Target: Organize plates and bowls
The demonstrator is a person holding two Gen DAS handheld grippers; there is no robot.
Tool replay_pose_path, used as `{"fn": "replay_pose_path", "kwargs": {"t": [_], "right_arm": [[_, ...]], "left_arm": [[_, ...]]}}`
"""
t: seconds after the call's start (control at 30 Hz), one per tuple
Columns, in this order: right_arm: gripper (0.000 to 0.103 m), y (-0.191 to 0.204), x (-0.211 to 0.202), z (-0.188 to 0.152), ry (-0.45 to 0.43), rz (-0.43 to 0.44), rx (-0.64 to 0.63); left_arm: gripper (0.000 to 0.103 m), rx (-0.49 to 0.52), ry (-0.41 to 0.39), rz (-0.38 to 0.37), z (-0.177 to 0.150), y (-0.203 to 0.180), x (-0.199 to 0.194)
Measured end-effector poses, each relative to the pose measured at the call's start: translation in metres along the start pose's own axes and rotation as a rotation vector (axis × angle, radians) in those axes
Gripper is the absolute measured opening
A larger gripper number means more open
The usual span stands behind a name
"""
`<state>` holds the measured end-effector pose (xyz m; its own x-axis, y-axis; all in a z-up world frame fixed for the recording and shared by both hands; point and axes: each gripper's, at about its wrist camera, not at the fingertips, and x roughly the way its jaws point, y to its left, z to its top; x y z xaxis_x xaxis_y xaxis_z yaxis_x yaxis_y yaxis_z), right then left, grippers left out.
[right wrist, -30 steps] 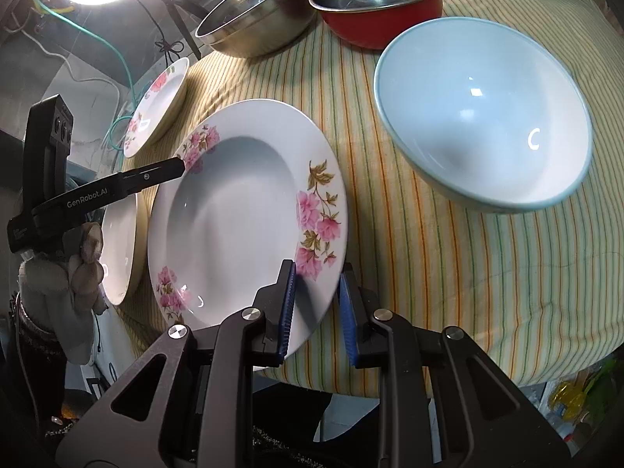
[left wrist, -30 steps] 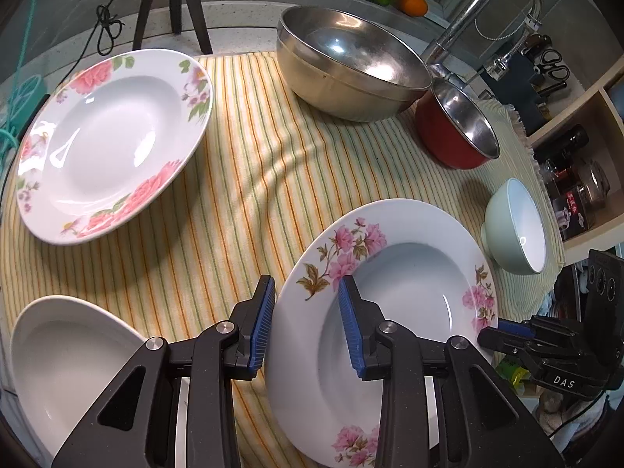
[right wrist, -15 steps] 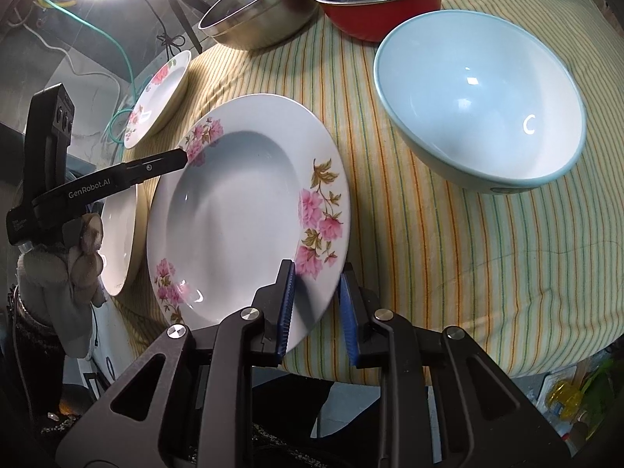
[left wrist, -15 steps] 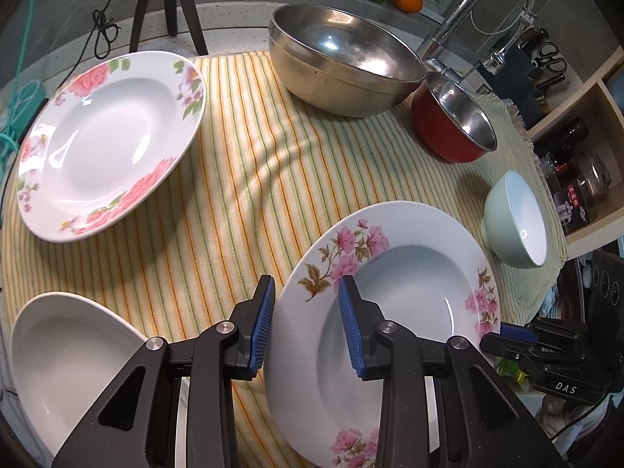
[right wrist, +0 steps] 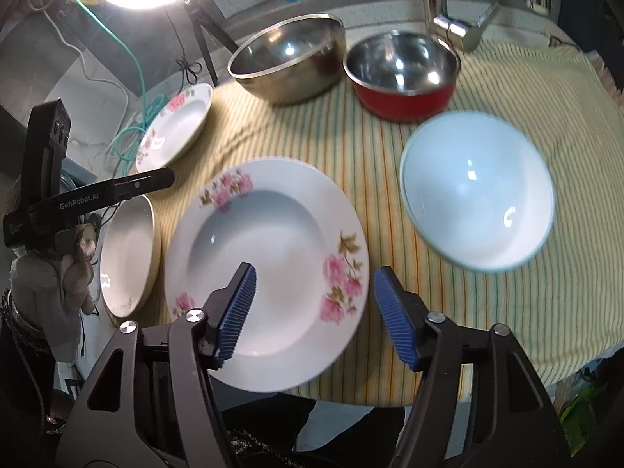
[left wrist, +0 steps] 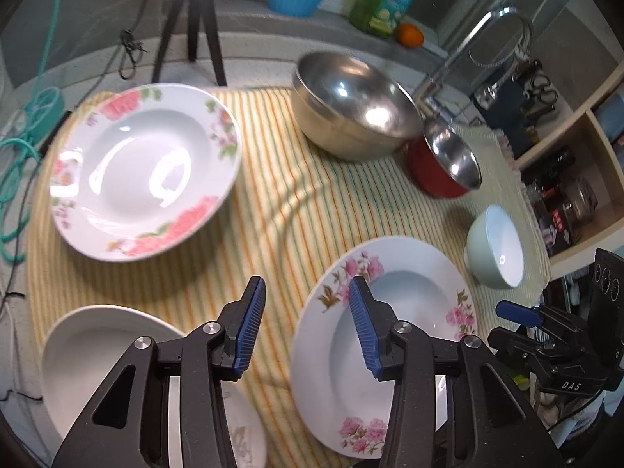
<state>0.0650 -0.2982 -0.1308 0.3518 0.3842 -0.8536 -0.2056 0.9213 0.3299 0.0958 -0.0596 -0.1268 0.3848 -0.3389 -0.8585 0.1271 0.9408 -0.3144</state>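
Observation:
A white plate with pink flowers [left wrist: 394, 331] [right wrist: 269, 265] lies on the striped cloth near the table's front edge. My left gripper [left wrist: 308, 327] is open above the cloth, just left of that plate's rim. My right gripper [right wrist: 314, 312] is open above the plate's near edge, holding nothing. A second flowered plate [left wrist: 144, 167] [right wrist: 175, 128] lies at the far left. A plain white plate [left wrist: 101, 358] [right wrist: 124, 257] sits at the near left corner. A pale blue bowl [left wrist: 495, 249] [right wrist: 475, 191] stands at the right.
A large steel bowl [left wrist: 351, 105] [right wrist: 288, 54] and a red-sided steel bowl [left wrist: 444, 163] [right wrist: 401, 70] stand at the back by a tap [left wrist: 464, 46]. The striped cloth [left wrist: 296, 202] covers the table. A tripod [left wrist: 191, 19] and cables are at the back left.
Both grippers have opened and let go of the flowered plate's rim. The plate now lies flat on the cloth. Both grippers have pulled back and up.

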Motion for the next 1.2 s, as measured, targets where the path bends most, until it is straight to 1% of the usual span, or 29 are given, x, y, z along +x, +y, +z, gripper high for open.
{"fn": "replay_pose_path", "kwargs": {"t": [0.03,0.07,0.2,0.27,0.37,0.63,0.83,1.07,1.1,1.2], "right_arm": [[0.073,0.003,-0.002,0.003,-0.011,0.001,-0.007],[0.073,0.005,-0.003,0.008,-0.021,0.003,-0.017],[0.073,0.017,-0.003,0.02,-0.042,0.022,-0.03],[0.073,0.026,0.001,0.026,-0.043,0.044,-0.033],[0.073,0.04,0.007,0.035,-0.045,0.054,-0.054],[0.073,0.075,0.024,0.061,-0.058,0.109,-0.065],[0.073,0.102,0.047,0.086,-0.06,0.135,-0.076],[0.073,0.119,0.079,0.115,-0.03,0.135,-0.063],[0.072,0.12,0.083,0.118,-0.028,0.133,-0.067],[0.06,0.128,0.098,0.127,-0.008,0.124,-0.083]], "left_arm": [[0.051,-0.009,-0.016,0.003,0.001,0.005,-0.007],[0.053,-0.017,-0.031,0.009,0.002,0.01,-0.013],[0.053,-0.062,-0.087,0.031,0.006,0.033,-0.034],[0.053,-0.09,-0.106,0.042,0.007,0.047,-0.043],[0.053,-0.122,-0.131,0.069,0.006,0.068,-0.054],[0.053,-0.191,-0.163,0.107,0.006,0.117,-0.069],[0.053,-0.207,-0.175,0.104,0.019,0.144,-0.067],[0.053,-0.216,-0.164,0.093,0.043,0.167,-0.045],[0.053,-0.217,-0.156,0.095,0.046,0.17,-0.041],[0.05,-0.224,-0.13,0.089,0.053,0.178,-0.027]]}}
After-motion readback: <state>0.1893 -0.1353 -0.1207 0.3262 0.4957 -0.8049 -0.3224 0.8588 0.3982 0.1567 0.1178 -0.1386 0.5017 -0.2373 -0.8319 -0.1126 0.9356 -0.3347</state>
